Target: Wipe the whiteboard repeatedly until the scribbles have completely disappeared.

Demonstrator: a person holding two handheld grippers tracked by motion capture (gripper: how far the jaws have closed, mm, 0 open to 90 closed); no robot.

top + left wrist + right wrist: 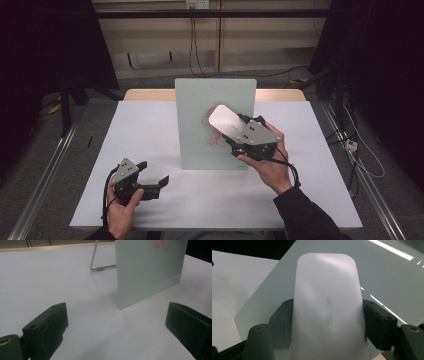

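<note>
- White eraser (pixel 223 120), rounded slab, clamped between the jaws of the right gripper (pixel 239 131); held against the face of the upright whiteboard (pixel 215 100) beside red marks (pixel 207 120).
- Right gripper view: faint lettering on the eraser (pixel 328 307); jaws pressing both its sides.
- Left gripper view: wire stand (pixel 96 265) behind the whiteboard (pixel 147 270).
- Left gripper (pixel 152 175) low over the white tabletop (pixel 150 130), jaws wide apart, holding nothing.

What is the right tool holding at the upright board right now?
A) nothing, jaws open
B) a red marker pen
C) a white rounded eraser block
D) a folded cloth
C: the right tool is clamped on both sides of a white rounded eraser block, held up at the frosted upright board bearing red marks.
</note>
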